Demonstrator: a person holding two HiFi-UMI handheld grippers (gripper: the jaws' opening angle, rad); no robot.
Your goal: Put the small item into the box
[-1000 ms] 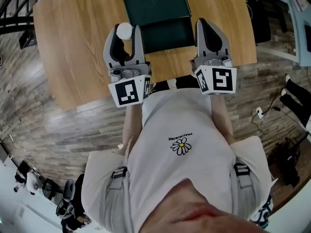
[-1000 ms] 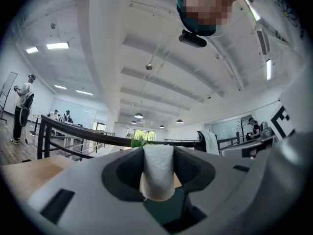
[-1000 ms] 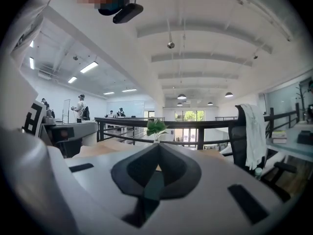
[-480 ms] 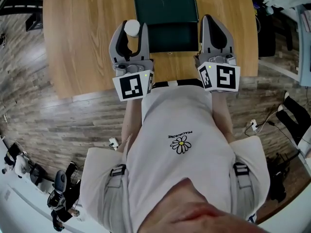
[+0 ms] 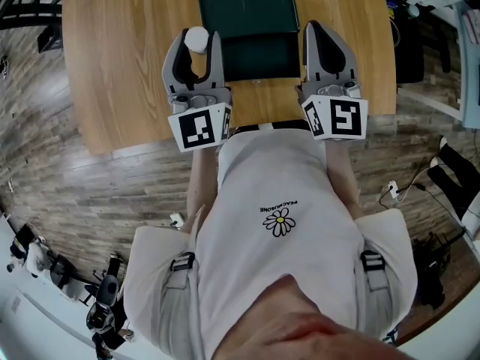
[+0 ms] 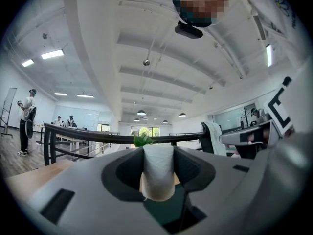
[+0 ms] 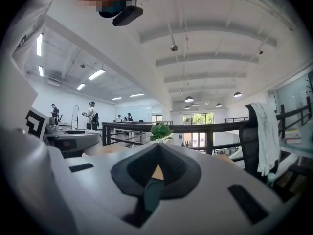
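Observation:
A dark green box [image 5: 259, 55] lies open on the wooden table [image 5: 120, 58], its lid [image 5: 247, 10] laid back on the far side. My left gripper [image 5: 196, 40] is shut on a small white roll-shaped item [image 5: 197, 39] at the box's left edge. In the left gripper view the item [image 6: 157, 173] stands upright between the pads, with the box's green [image 6: 164, 212] below it. My right gripper [image 5: 321, 30] is shut with nothing in it, at the box's right edge. In the right gripper view its jaws meet over a strip of green [image 7: 150, 196].
The table's near edge [image 5: 150, 145] runs just behind both grippers, with wood floor beyond it. Cables and a plug [image 5: 391, 190] lie on the floor at right. A black railing [image 6: 88, 137] and a potted plant [image 7: 160, 130] stand beyond the table, with people far off.
Both grippers keep their places beside the box, and the left one still holds the white item. Only the head view has shifted slightly.

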